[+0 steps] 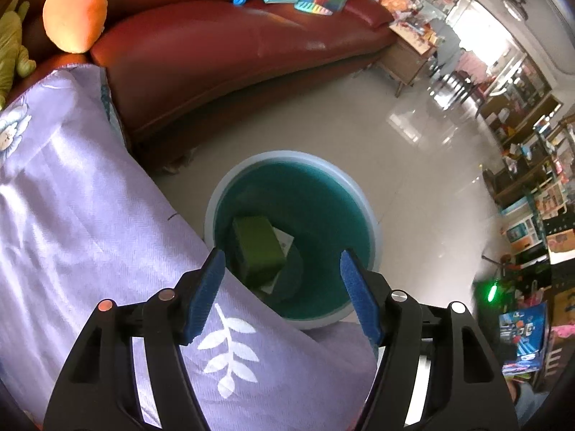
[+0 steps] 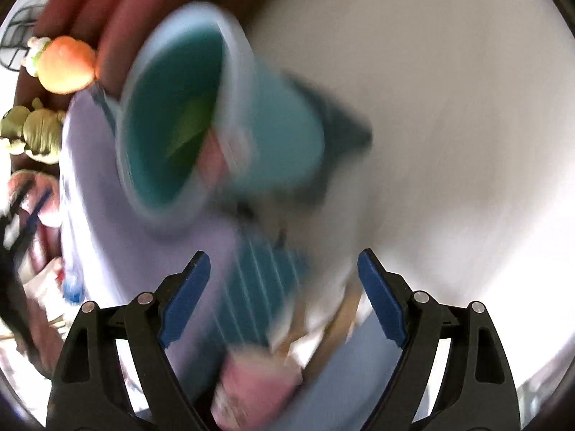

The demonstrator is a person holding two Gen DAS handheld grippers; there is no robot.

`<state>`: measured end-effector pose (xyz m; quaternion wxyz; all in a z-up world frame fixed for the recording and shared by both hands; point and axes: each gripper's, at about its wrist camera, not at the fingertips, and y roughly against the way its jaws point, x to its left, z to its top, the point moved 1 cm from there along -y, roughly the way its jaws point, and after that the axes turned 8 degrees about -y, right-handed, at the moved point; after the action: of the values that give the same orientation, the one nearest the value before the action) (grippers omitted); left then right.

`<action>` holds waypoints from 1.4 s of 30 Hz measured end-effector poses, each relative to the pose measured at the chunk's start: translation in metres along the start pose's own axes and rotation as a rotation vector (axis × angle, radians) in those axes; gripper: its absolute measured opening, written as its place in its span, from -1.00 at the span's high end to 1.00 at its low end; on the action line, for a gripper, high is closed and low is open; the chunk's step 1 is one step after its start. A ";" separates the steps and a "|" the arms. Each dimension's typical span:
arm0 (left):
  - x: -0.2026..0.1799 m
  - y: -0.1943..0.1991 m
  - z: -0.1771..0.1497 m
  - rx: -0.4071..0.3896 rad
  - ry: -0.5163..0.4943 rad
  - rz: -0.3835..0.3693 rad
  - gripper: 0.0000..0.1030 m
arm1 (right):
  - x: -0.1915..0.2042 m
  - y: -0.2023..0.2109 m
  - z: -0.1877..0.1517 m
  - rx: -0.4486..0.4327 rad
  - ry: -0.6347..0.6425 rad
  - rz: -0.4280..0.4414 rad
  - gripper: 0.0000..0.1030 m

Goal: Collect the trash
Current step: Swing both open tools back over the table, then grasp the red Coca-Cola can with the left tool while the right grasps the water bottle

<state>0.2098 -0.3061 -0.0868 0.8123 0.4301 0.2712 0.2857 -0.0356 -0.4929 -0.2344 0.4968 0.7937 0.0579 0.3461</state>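
A round teal trash bin (image 1: 354, 194) with a pale rim stands on the floor beside the lilac-covered surface. A green box (image 1: 257, 248) lies inside it on a white paper. My left gripper (image 1: 282, 262) is open and empty, held above the bin's near rim. The right wrist view is motion-blurred: the bin (image 2: 280, 129) appears tilted with something green (image 2: 190, 125) inside. My right gripper (image 2: 284, 262) is open and empty above a blurred teal striped item (image 2: 258, 298) and a pink item (image 2: 255, 384).
A lilac cloth (image 1: 79, 215) with a white leaf print covers the surface at left. A red leather sofa (image 1: 222, 46) holds books and toys. An orange plush (image 1: 75, 7) sits at upper left. Shelves and boxes (image 1: 532, 194) line the right over glossy floor.
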 end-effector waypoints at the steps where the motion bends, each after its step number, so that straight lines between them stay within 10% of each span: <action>1: -0.001 0.003 -0.001 -0.006 -0.003 -0.004 -0.32 | -0.007 -0.005 -0.012 0.043 -0.021 0.014 -0.56; 8: -0.006 0.036 -0.026 -0.055 0.006 -0.049 -0.32 | 0.018 -0.025 -0.058 0.167 0.088 0.040 -0.54; 12: -0.002 0.064 -0.051 -0.083 0.038 -0.051 -0.32 | 0.025 -0.035 -0.073 0.165 0.121 -0.006 -0.01; 33: 0.142 0.267 -0.272 -0.269 0.406 0.237 -0.45 | 0.257 -0.007 -0.217 -0.055 0.763 -0.127 -0.44; 42: 0.172 0.269 -0.340 -0.186 0.439 0.288 -0.44 | 0.321 -0.041 -0.267 -0.031 0.932 -0.134 -0.47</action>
<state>0.0326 0.1243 -0.0554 0.7212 0.3156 0.3494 0.5080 0.0545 -0.1324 -0.0386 0.4512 0.5407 0.3207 0.6334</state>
